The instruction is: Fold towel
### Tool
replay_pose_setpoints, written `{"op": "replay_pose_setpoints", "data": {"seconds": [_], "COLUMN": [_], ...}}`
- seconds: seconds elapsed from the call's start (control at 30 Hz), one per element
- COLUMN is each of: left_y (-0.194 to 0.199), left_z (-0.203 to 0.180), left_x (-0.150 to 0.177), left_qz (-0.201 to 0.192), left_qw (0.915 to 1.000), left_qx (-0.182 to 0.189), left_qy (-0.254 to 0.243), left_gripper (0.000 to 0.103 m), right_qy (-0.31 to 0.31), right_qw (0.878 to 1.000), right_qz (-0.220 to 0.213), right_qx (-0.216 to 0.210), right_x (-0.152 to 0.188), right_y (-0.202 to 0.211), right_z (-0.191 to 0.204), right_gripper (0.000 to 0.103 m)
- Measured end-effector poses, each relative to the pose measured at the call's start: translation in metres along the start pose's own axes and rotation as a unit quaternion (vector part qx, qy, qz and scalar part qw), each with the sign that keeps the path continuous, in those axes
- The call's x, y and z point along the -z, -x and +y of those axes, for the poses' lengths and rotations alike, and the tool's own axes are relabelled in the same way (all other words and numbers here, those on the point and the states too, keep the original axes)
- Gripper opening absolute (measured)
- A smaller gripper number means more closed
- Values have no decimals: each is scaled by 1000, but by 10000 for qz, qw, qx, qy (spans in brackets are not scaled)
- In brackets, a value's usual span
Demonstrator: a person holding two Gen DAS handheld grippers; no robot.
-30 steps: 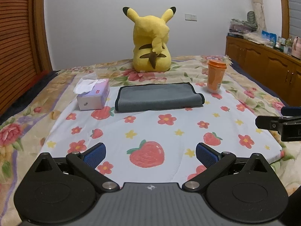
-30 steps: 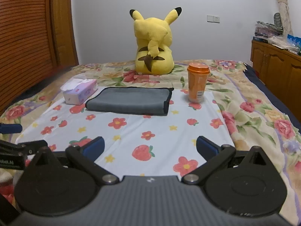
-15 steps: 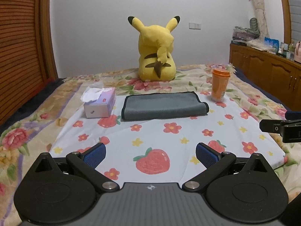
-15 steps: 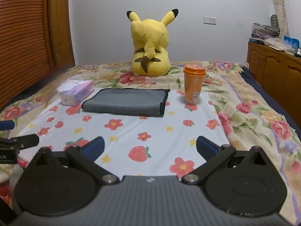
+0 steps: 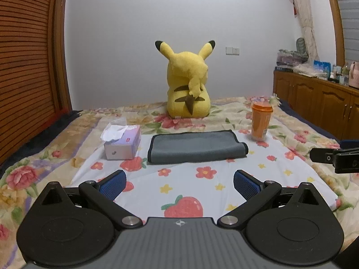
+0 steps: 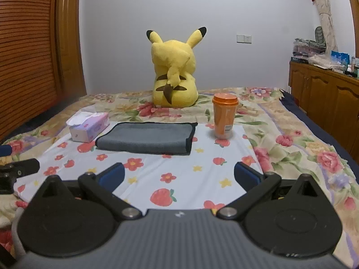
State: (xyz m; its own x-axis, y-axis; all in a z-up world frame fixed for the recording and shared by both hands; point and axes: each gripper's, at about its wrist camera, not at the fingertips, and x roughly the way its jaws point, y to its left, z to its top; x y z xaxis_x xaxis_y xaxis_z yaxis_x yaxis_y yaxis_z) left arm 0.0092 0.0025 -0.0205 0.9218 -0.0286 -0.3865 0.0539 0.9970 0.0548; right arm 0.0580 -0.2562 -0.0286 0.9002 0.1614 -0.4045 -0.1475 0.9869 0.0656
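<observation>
A grey towel (image 5: 197,146) with a dark edge lies folded flat on the white strawberry-print cloth (image 5: 190,183). It also shows in the right wrist view (image 6: 148,137). My left gripper (image 5: 179,185) is open and empty, well in front of the towel. My right gripper (image 6: 179,176) is open and empty too, also short of the towel. The right gripper's tip (image 5: 332,155) shows at the right edge of the left wrist view. The left gripper's tip (image 6: 20,170) shows at the left edge of the right wrist view.
A tissue box (image 5: 123,143) stands left of the towel and an orange lidded cup (image 5: 261,121) right of it. A yellow plush toy (image 5: 188,83) sits behind. A wooden cabinet (image 5: 318,103) runs along the right, a slatted wooden panel (image 5: 27,67) along the left.
Both grippers have drawn back from the towel and risen, so the views show more of the wall. Both stay open. The towel has not moved.
</observation>
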Motion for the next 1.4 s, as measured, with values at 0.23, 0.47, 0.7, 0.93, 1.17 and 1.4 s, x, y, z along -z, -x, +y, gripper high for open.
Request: {"op": "replay_pose_setpoints", "data": {"seconds": [0.23,0.47,0.7,0.93,1.17,1.4], "left_y": [5,8,12,14,13,13], "left_z": [-2,-1,1,3,4,3], "left_x": [-2,-3,-4,-6,-5,-5], "left_qz": [-189,-322,-449,-523,-512,-512], "left_qw": [9998,9995,9990,9986,9986,9986], "left_qx": [21,-26,-61,-73,-85,-83], "left_qy": [-36,-13,28,60,57,54], "left_gripper": [103,103,103,103,103,103], "right_qy": [3,29,5,13,13,9], "right_qw": [9999,9995,9989,9981,9981,9981], "right_qz": [-100,-301,-464,-607,-609,-608], "right_qx": [15,9,22,67,73,74], "right_x": [0,-1,-2,-3,-3,-3], "right_y": [2,8,13,17,17,17], "right_z": [-1,0,-2,-2,-3,-3], "right_gripper": [103,103,103,103,103,103]}}
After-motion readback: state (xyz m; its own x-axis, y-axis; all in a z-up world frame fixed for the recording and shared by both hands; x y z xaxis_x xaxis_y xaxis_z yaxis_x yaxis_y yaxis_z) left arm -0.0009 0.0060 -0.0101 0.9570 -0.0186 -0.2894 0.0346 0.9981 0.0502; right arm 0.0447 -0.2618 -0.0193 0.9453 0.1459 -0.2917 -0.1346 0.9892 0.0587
